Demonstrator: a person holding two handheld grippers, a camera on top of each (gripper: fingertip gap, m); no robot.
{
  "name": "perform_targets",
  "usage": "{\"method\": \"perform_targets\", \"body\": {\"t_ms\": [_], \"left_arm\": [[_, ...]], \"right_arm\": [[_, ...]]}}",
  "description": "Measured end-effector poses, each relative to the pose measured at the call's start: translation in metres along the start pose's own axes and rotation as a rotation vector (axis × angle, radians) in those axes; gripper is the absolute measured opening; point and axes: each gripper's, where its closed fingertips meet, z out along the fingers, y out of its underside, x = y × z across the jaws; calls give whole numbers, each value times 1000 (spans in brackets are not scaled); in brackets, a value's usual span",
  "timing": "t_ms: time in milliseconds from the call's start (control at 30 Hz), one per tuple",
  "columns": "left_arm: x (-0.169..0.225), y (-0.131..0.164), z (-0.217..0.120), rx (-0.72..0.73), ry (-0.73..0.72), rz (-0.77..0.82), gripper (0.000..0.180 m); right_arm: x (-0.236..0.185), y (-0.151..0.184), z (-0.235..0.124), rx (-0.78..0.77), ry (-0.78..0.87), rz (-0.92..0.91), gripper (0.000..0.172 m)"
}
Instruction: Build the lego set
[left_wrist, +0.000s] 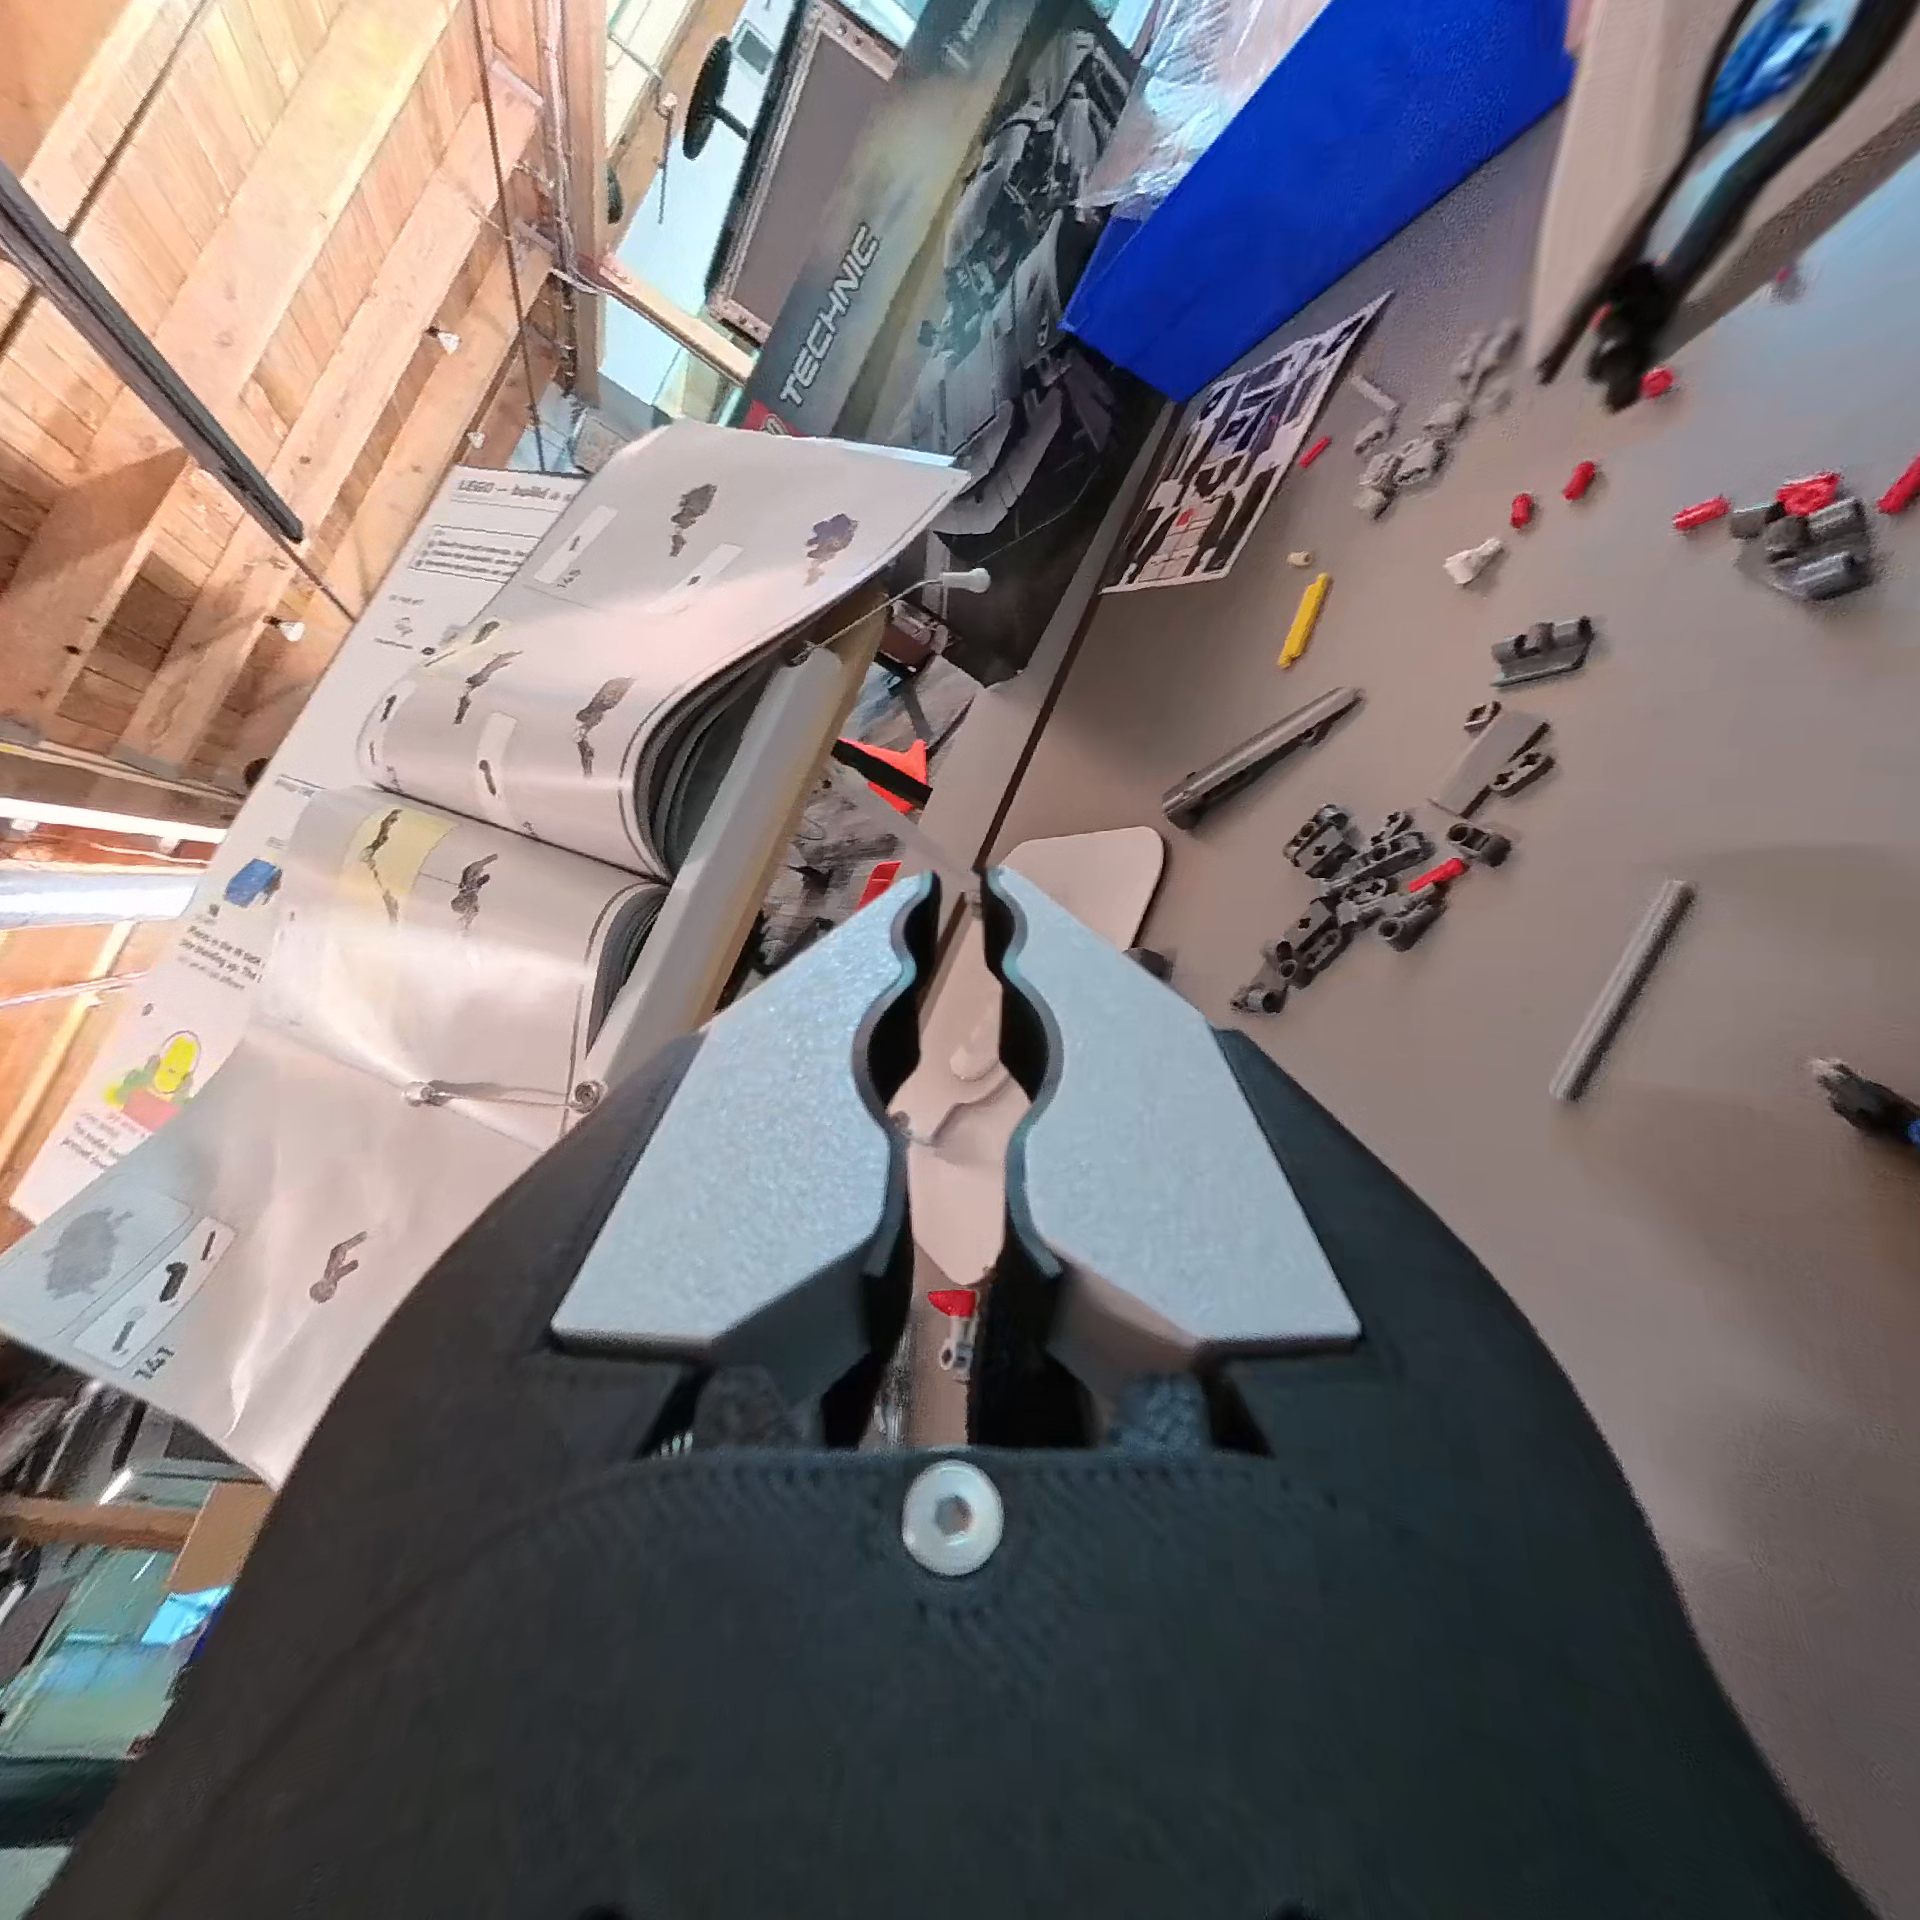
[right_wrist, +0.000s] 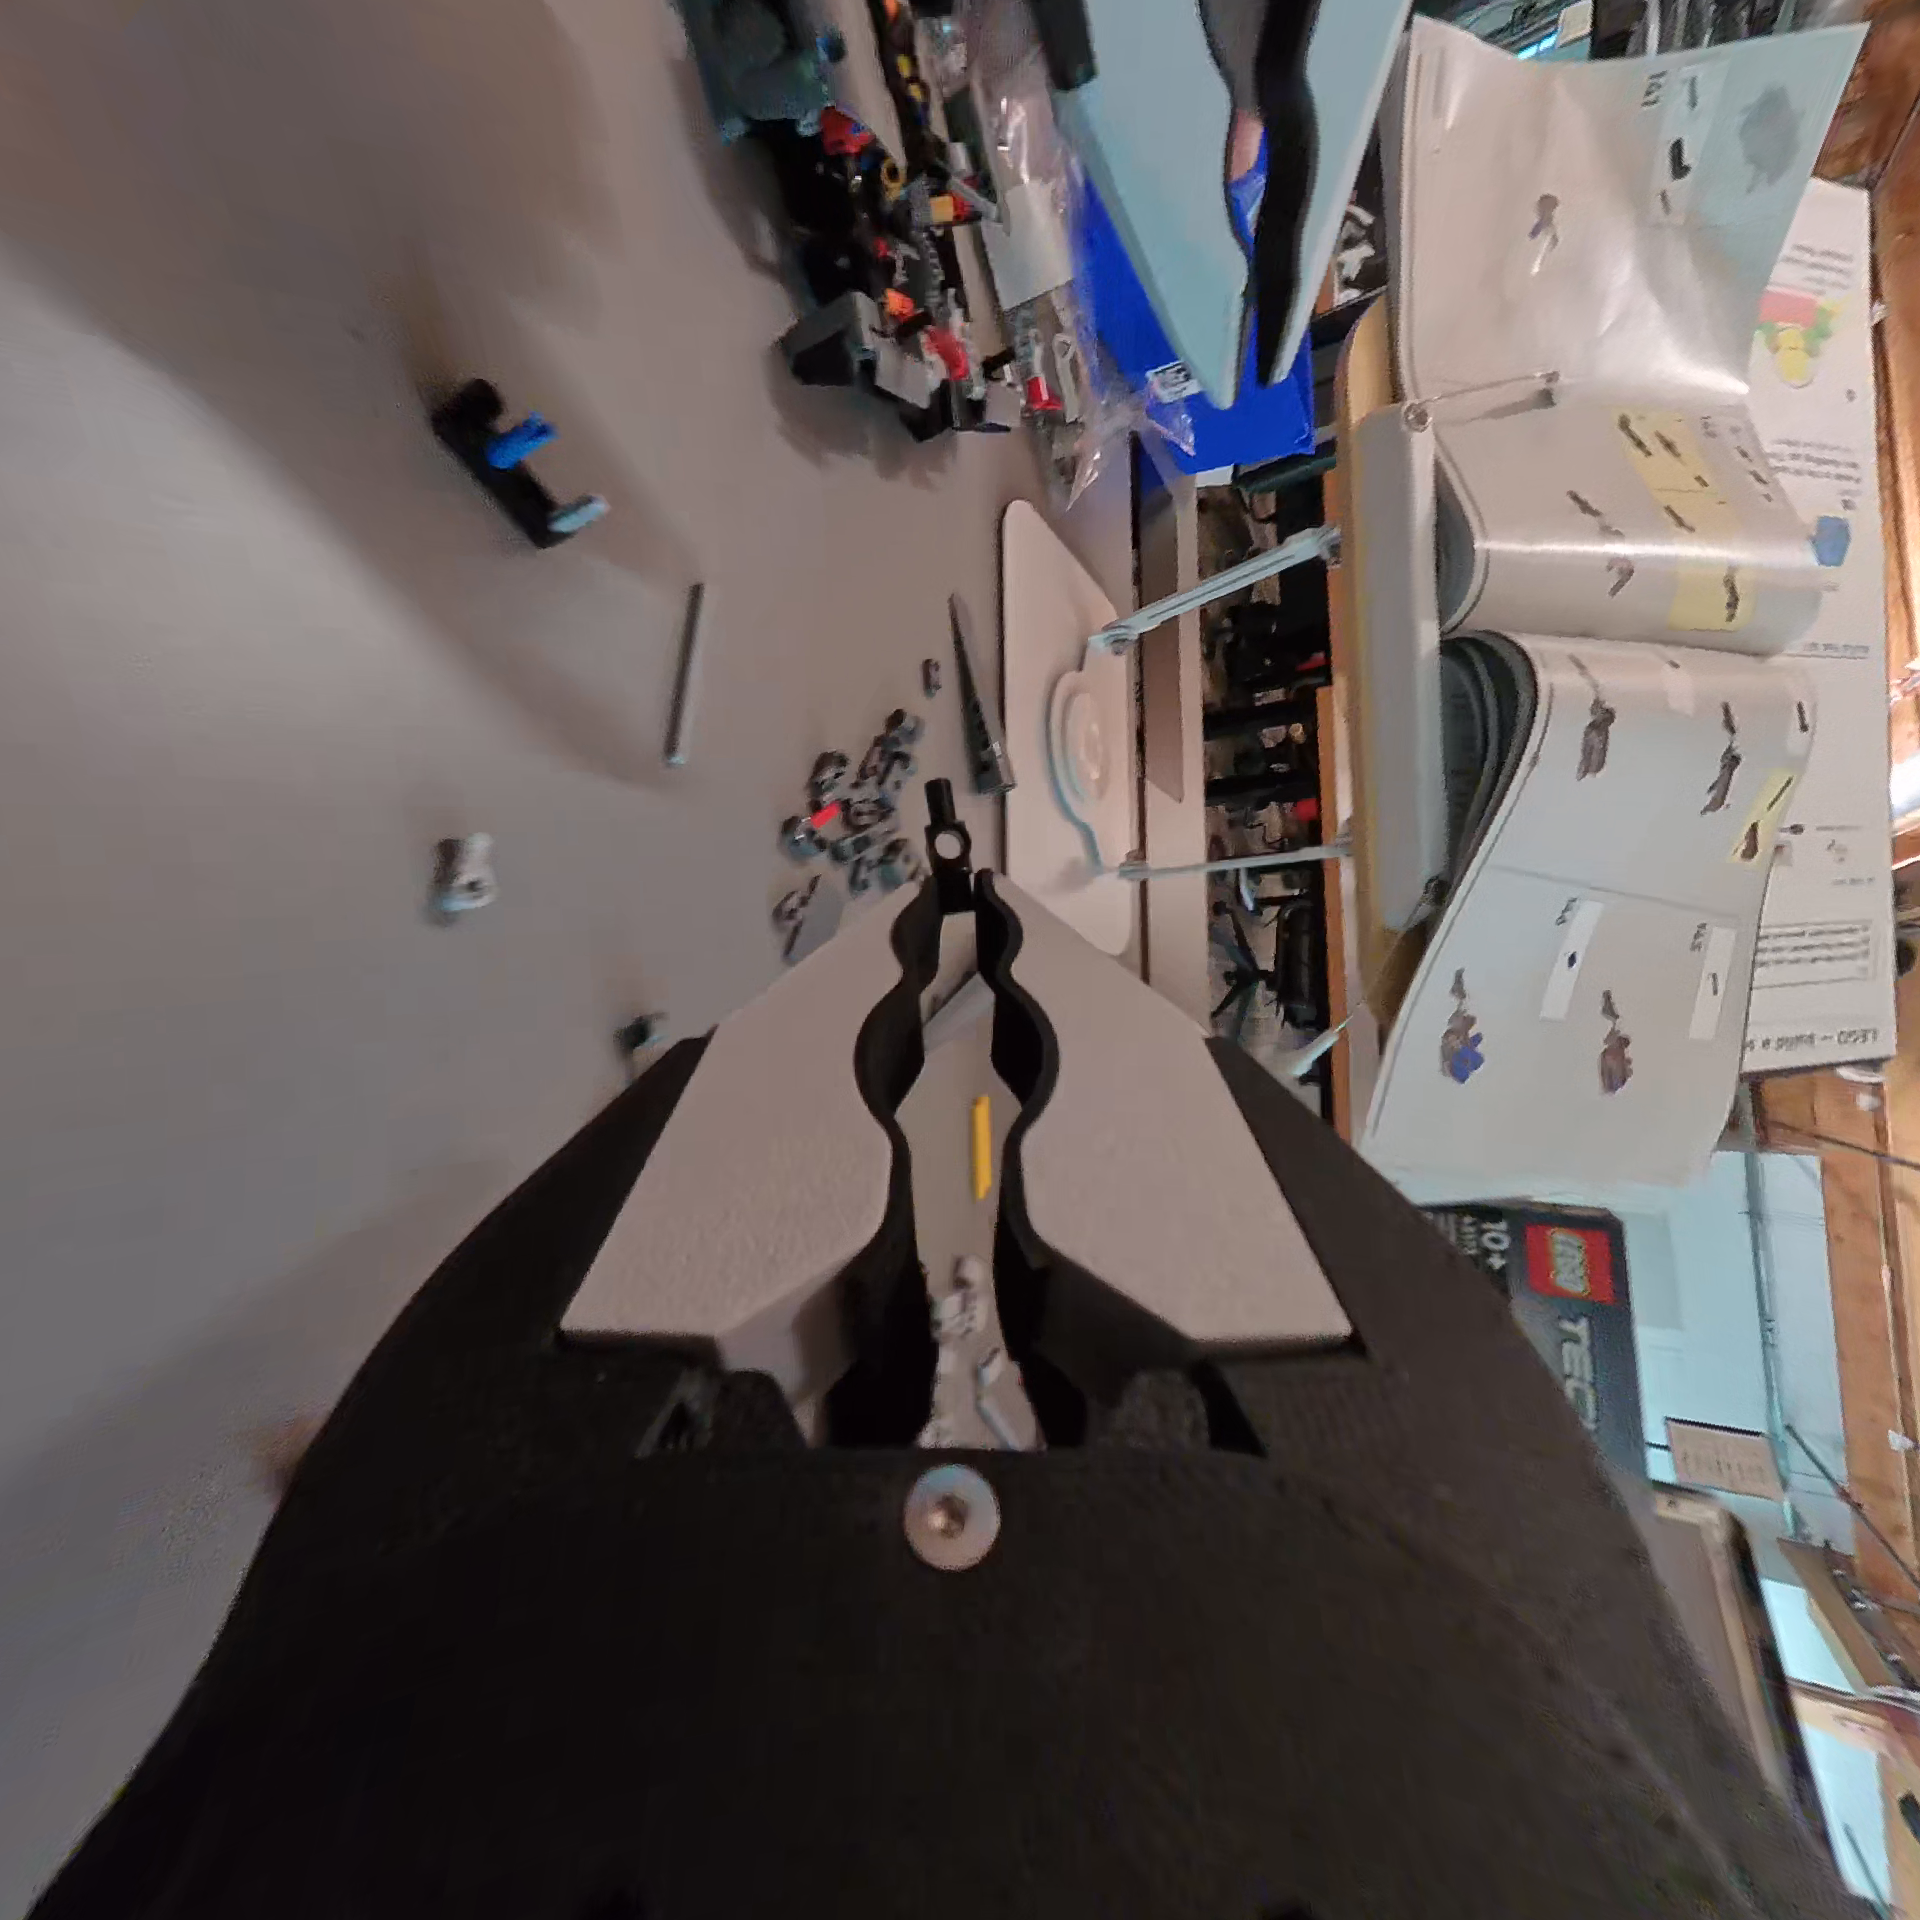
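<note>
Small black connector piece (right_wrist: 943, 847) pinched at right gripper (right_wrist: 961, 896) tips.

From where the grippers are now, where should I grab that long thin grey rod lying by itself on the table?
Grip the grey rod near its middle, coming straight down from above with the fingers set across its narrow width. It lies flat on the table with bare surface on both long sides, so both fingers probably have room there. An end grip would likely let it swing.
</note>
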Motion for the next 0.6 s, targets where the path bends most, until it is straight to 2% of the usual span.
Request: {"method": "perform_targets", "body": {"t_ms": [200,333,600], "left_arm": [[26,-8,-12,-10,151,-29,7],[64,-30,-26,14,299,-76,9],[110,-55,-34,6,427,-57,10]], "right_arm": [[-32,16,-27,-40,-16,61,3],[-45,28,-36,-53,-20,98,4],[-63,48,-51,-89,-26,118,3]]}}
